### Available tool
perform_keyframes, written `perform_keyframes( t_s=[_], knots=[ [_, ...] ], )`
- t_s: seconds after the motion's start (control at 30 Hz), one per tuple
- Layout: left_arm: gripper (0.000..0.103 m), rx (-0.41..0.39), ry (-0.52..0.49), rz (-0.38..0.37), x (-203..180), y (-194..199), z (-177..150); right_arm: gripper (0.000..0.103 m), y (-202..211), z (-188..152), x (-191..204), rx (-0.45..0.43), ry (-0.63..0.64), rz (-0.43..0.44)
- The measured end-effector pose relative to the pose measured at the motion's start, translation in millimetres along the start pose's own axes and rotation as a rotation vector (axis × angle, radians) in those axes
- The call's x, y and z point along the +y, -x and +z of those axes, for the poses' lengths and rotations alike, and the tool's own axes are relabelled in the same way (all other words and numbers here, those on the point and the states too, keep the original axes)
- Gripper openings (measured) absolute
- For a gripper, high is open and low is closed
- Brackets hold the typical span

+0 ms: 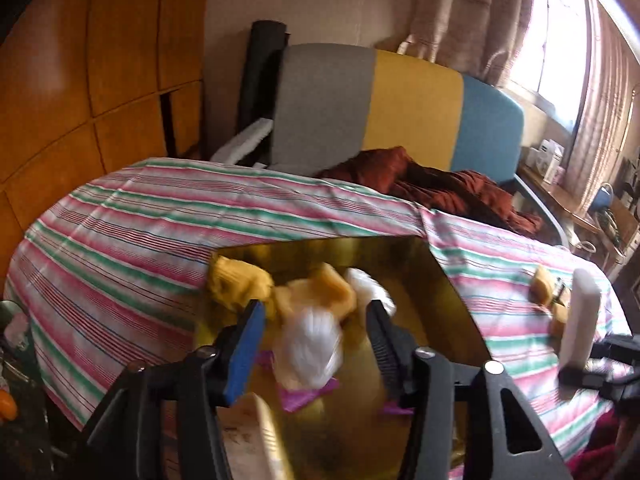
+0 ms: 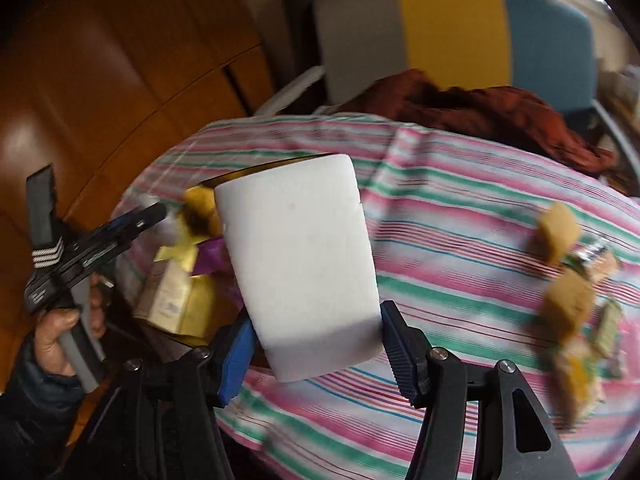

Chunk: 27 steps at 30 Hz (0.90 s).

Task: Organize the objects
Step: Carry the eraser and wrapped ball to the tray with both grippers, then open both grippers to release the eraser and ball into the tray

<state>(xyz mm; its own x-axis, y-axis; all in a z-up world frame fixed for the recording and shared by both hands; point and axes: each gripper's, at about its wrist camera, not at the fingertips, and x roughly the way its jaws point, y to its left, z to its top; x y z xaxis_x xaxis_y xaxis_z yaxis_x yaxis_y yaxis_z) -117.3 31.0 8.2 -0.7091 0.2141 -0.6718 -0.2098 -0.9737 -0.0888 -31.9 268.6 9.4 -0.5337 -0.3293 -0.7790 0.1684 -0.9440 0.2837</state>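
My right fingers (image 2: 316,346) clamp a white foam block (image 2: 298,268), left fingers (image 1: 316,344) spread, seemingly empty, over the blurry gold tray (image 1: 424,280).

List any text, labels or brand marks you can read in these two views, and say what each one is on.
None can be read.
Gold box: faint print on its pale side, too blurred to make out.
Left gripper: small light marking on its black body, too blurred to read.
White foam block in the right gripper: plain, no print.
Items on the windowsill: too small to tell.
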Motion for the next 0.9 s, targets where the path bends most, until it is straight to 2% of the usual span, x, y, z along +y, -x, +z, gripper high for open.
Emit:
perform_keyframes(
  t_s=[0.07, 0.13, 0.17, 0.2, 0.3, 0.47, 0.57, 0.9],
  knots=[
    [0.070, 0.008, 0.005, 0.033, 8, -1, 2, 0.064, -23, 4, 24, 0.024, 0.025, 0.018],
    [0.075, 0.003, 0.030, 0.044, 14, 4, -1, 0.074, -41, 4, 43, 0.042, 0.039, 0.041],
    [0.078, -0.003, 0.043, 0.046, 18, 7, -4, 0.087, -46, 4, 49, 0.039, 0.038, 0.046],
    [0.079, -0.007, 0.050, 0.054, 20, 10, -6, 0.094, -51, 2, 56, 0.040, 0.038, 0.048],
    [0.079, -0.019, 0.068, 0.083, 23, 20, -16, 0.095, -62, -7, 64, 0.064, 0.036, 0.060],
    [0.079, -0.069, 0.112, 0.203, 24, 37, -28, 0.096, -64, -24, 61, 0.080, 0.029, 0.024],
    [0.079, -0.060, 0.133, 0.181, 25, 41, -33, 0.098, -58, -29, 61, 0.036, 0.020, -0.027],
    [0.079, -0.035, 0.112, 0.160, 12, 49, -47, 0.103, -34, -35, 68, -0.113, 0.049, -0.170]
  ],
)
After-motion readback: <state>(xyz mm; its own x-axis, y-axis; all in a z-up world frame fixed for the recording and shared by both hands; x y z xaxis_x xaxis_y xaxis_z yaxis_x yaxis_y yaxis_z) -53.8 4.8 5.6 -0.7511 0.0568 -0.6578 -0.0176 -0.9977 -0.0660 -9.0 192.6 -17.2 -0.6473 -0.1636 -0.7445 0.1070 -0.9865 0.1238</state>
